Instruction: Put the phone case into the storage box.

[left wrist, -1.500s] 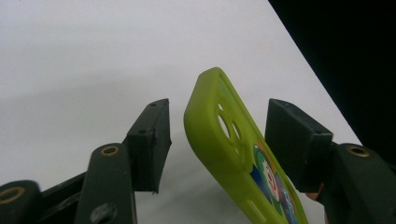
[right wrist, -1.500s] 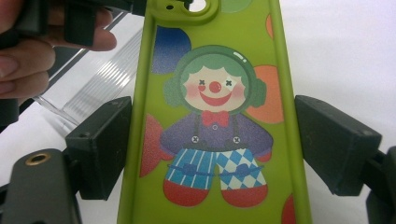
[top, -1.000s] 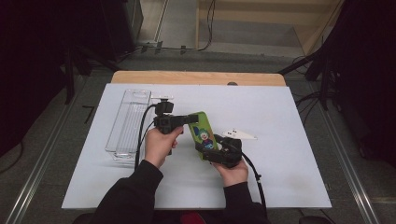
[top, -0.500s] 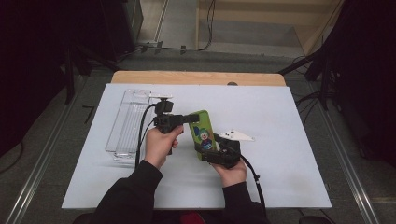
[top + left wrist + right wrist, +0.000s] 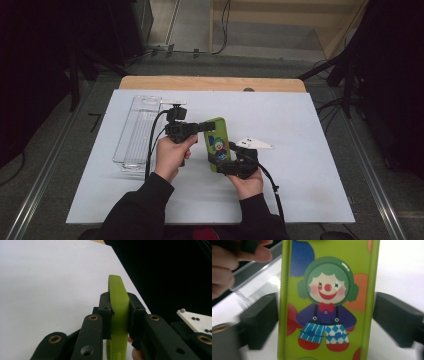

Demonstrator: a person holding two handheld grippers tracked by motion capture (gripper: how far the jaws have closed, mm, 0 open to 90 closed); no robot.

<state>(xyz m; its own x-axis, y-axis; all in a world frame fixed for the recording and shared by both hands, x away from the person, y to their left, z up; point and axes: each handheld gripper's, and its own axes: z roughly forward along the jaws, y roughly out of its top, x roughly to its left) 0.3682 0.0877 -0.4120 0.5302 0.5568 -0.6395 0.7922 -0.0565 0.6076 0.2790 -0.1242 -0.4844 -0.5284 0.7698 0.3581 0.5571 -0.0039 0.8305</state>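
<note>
Green phone case [image 5: 327, 302]: clown picture, no legible writing or brand.

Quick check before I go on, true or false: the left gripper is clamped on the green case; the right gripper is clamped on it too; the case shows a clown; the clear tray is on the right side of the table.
1. Left gripper is shut on the green phone case: true.
2. Right gripper clamps it too: false, its jaws have just been opening and stand clear of the case's edges.
3. The case shows a clown: true.
4. The clear tray lies on the table's right: false, it lies on the left.
</note>
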